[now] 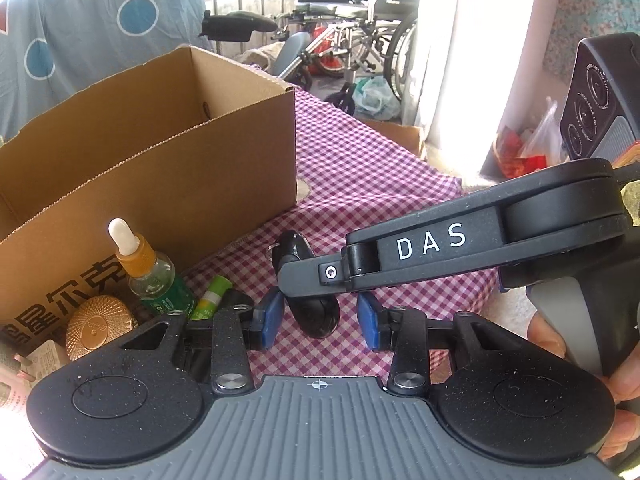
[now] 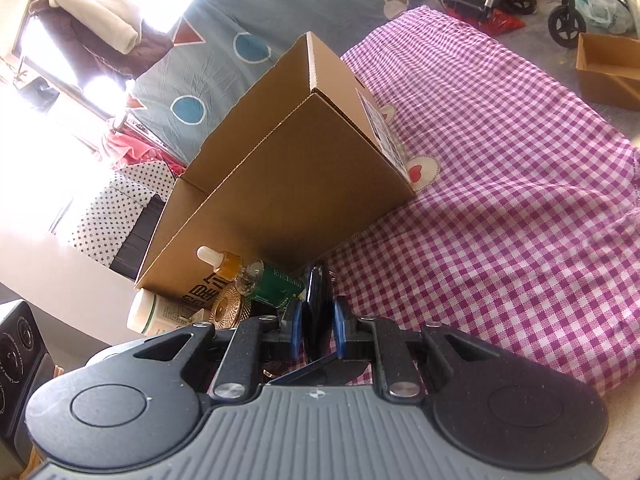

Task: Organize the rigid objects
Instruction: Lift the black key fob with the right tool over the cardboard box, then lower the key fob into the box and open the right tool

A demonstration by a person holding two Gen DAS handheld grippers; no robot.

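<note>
A glossy black rigid object is held just above the checked cloth, in front of an open cardboard box. My right gripper is shut on this black object; its arm, marked DAS, reaches in from the right in the left wrist view. My left gripper is open, its blue pads either side of the object's lower end without touching it. A dropper bottle, a green-yellow tube and a gold round case stand by the box.
The purple checked cloth spreads to the right of the box. A white bottle lies left of the gold case. A black speaker-like unit stands at the right. Wheelchairs are on the floor beyond.
</note>
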